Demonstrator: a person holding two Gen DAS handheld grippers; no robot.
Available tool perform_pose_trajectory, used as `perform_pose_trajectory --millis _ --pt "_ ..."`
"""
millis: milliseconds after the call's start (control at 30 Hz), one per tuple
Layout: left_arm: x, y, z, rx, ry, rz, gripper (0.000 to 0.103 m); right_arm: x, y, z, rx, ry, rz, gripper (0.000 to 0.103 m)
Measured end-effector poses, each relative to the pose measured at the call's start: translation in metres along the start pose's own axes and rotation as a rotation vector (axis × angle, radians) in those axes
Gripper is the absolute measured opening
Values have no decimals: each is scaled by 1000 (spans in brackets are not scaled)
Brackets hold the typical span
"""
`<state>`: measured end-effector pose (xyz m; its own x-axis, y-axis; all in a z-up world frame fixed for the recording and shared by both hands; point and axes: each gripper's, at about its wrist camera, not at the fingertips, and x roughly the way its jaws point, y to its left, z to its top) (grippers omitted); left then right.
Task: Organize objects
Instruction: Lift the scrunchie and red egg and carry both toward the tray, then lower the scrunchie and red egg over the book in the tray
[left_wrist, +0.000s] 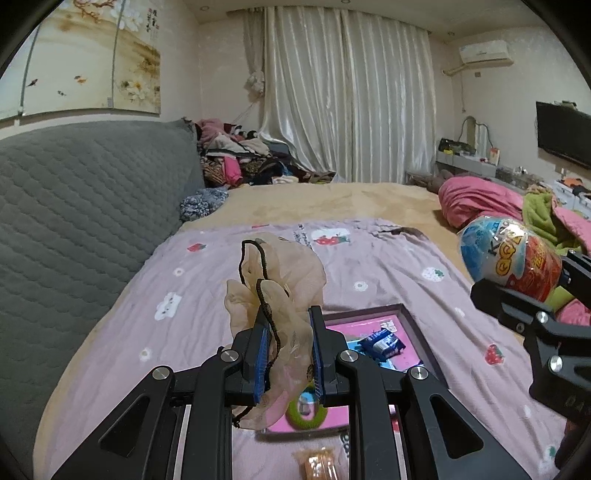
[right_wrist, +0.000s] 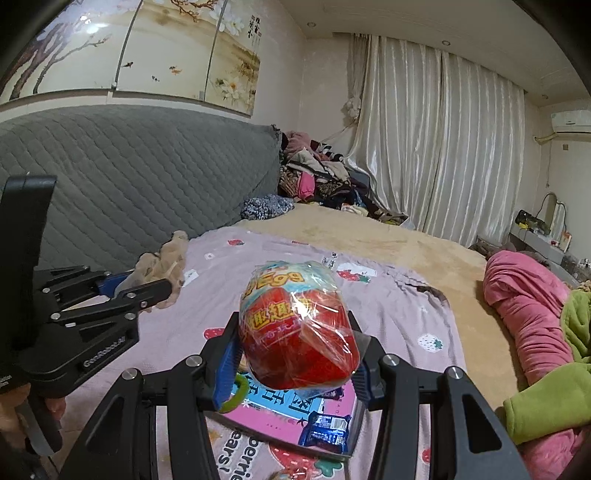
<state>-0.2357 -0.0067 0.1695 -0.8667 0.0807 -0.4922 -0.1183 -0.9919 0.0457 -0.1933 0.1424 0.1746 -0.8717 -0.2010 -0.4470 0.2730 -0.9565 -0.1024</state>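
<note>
The left gripper (right_wrist: 147, 291) carries the white lettering "GenRobot.AI" along its black body, read in the right wrist view. The egg-shaped wrapped toy (left_wrist: 508, 258) shows a dark "K" and yellow letters that look like "eGG", with yellow Chinese characters on its red half too blurred to read. On the pink bedsheet (right_wrist: 236, 461), upside down, stand the fragments "berrie" and "ears!".

Closed pale curtains (left_wrist: 347, 96) behind a bed (left_wrist: 332, 199) with grey quilted headboard (left_wrist: 85, 199).
</note>
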Motion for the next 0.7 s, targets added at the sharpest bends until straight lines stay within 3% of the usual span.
perform_pose_trajectory --millis 333,700 --pt "75 -14 -35 2 65 -21 20 64 -7 -38 42 64 32 51" --pt "143 5 -83 -49 146 -67 20 95 -10 -58 42 79 36 51"
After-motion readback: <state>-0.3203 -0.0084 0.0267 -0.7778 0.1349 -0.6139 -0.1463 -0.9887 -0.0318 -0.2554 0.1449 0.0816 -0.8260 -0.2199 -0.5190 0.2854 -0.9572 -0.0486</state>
